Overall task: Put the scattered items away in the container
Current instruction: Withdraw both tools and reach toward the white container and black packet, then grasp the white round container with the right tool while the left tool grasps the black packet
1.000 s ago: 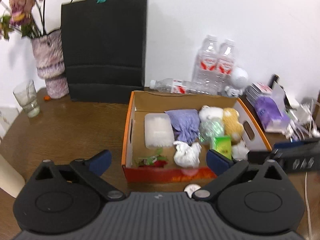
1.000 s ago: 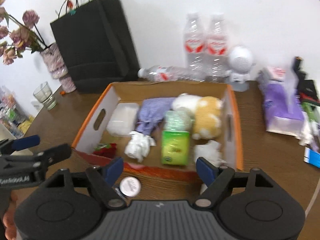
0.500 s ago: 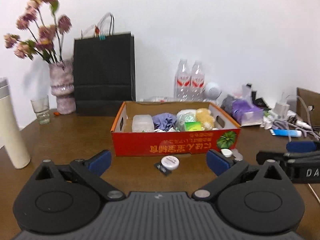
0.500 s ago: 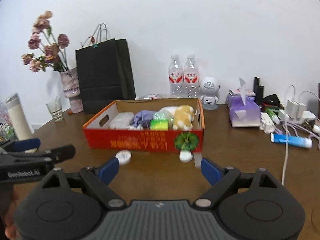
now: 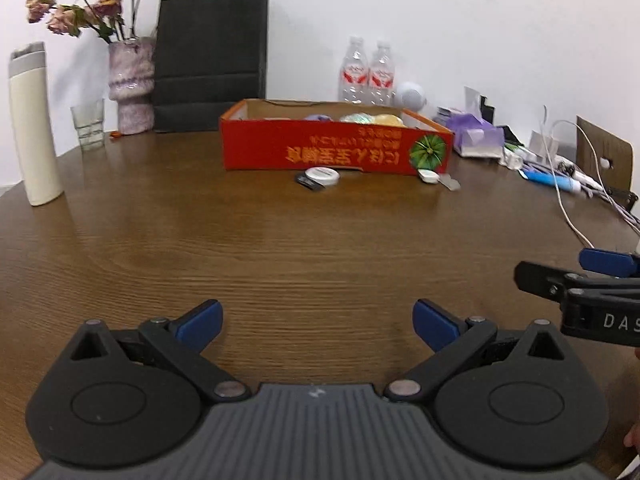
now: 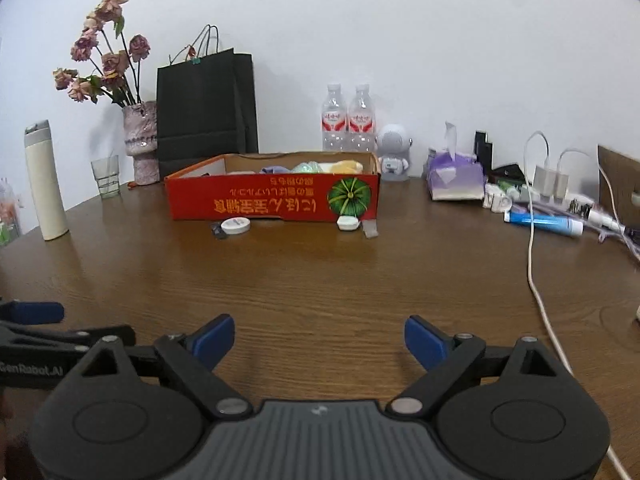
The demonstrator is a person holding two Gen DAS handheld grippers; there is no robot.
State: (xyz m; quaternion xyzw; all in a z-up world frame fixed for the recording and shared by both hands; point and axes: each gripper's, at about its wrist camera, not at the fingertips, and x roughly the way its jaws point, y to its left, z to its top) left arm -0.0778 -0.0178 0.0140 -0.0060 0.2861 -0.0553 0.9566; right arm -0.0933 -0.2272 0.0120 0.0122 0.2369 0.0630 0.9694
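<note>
We hold our left gripper and right gripper low over the bare wooden table, well back from the red cardboard box. Both sets of jaws stand apart with nothing between them, the right ones opening wider. A round white tin and a white cap lie on the table against the box's front wall, and soft items fill the box.

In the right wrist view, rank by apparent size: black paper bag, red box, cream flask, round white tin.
1. Black paper bag and red box: too close to rank.
2. Cream flask.
3. Round white tin, smallest though nearest.
</note>
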